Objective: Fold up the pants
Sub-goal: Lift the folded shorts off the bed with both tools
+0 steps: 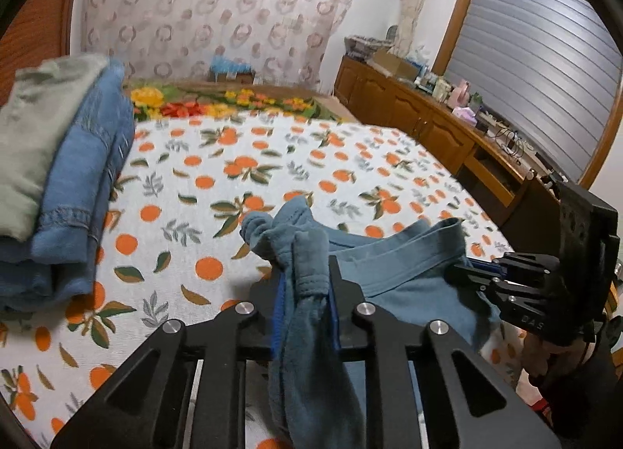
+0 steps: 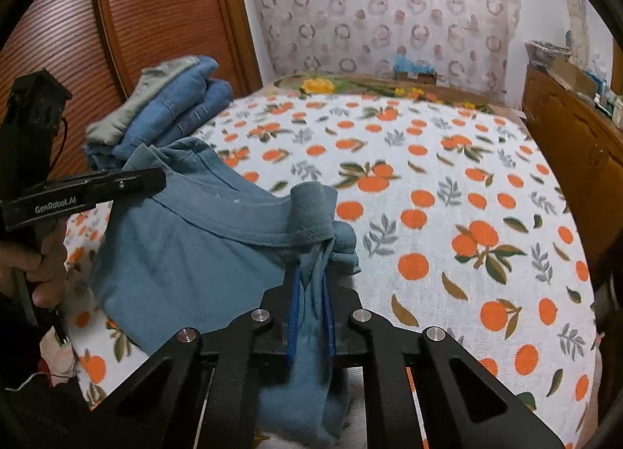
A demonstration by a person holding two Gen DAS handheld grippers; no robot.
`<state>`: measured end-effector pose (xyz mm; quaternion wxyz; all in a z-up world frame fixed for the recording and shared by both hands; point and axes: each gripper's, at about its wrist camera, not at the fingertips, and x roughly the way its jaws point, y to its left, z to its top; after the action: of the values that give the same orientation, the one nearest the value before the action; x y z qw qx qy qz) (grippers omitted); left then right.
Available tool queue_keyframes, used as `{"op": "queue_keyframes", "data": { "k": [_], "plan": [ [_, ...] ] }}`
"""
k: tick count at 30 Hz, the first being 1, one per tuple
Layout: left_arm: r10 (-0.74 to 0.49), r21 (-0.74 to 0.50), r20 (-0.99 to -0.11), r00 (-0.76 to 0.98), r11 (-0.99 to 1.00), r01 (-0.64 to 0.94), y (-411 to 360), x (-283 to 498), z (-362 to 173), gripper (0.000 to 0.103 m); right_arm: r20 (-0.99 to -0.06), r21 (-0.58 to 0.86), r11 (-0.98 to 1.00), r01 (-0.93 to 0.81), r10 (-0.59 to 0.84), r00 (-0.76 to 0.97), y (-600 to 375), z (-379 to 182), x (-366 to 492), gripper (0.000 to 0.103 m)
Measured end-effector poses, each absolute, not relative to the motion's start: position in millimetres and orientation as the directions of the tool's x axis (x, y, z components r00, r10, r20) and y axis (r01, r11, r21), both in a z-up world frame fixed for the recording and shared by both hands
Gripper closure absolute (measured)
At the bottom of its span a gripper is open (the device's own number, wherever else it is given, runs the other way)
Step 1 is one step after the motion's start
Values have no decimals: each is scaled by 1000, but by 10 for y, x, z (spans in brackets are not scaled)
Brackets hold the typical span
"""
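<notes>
In the left wrist view, the left gripper (image 1: pixel 304 307) has its jaws clamped on a bunched corner of the soft teal-blue pants (image 1: pixel 405 274), the fabric squeezed between the blue pads and spilling over them in a rumpled knot. From there the waistband stretches to the right, where the right gripper (image 1: pixel 461 272) pinches the other corner, a person's hand (image 1: pixel 545 355) partly visible beneath it. The pants hang between the two grippers just above the bed (image 1: pixel 272 161), which wears a white cover printed with oranges and leaves. At the left edge of the bed lies a stack of folded clothes (image 1: pixel 58 176) — a grey-green piece on top of blue denim. A long wooden cabinet (image 1: pixel 428 114), cluttered on top, runs along the right wall. In the right wrist view, the right gripper (image 2: pixel 311 313) has its jaws closed on a gathered fold of the pants (image 2: pixel 187 254), cloth trailing down between the fingers. The waistband runs left to the left gripper (image 2: pixel 159 178), whose tip is shut on the far corner, with a hand (image 2: pixel 35 266) around its handle. The folded stack (image 2: pixel 167 106) sits behind it — near the brown slatted door (image 2: pixel 155 13).
</notes>
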<state>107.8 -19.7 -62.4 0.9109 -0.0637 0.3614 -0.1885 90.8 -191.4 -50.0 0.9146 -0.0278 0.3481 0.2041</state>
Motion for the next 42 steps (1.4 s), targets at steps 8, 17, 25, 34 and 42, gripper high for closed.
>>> {"op": "queue_keyframes", "data": {
  "k": [8, 17, 25, 34, 42],
  "plan": [
    [-396, -221, -576, 715, 918, 330, -251, 928, -259, 84, -586, 74, 901, -428, 386, 712, -1945, -243, 732, 93],
    [-387, -177, -515, 765, 921, 347, -263, 822, 121, 84, -515, 43, 900, -434, 393, 762, -1990, 43, 606, 93],
    [-358, -151, -474, 805, 933, 327, -161, 765, 308, 84, -471, 16, 892, -452, 406, 784, -1952, 260, 572, 93],
    [-309, -138, -465, 830, 951, 277, 47, 837, 380, 84, -457, -1, 868, -496, 441, 773, -1789, 377, 755, 93],
    [-255, -161, -473, 844, 966, 202, 340, 954, 373, 84, -469, -7, 834, -551, 484, 739, -1578, 410, 1185, 93]
  ]
}}
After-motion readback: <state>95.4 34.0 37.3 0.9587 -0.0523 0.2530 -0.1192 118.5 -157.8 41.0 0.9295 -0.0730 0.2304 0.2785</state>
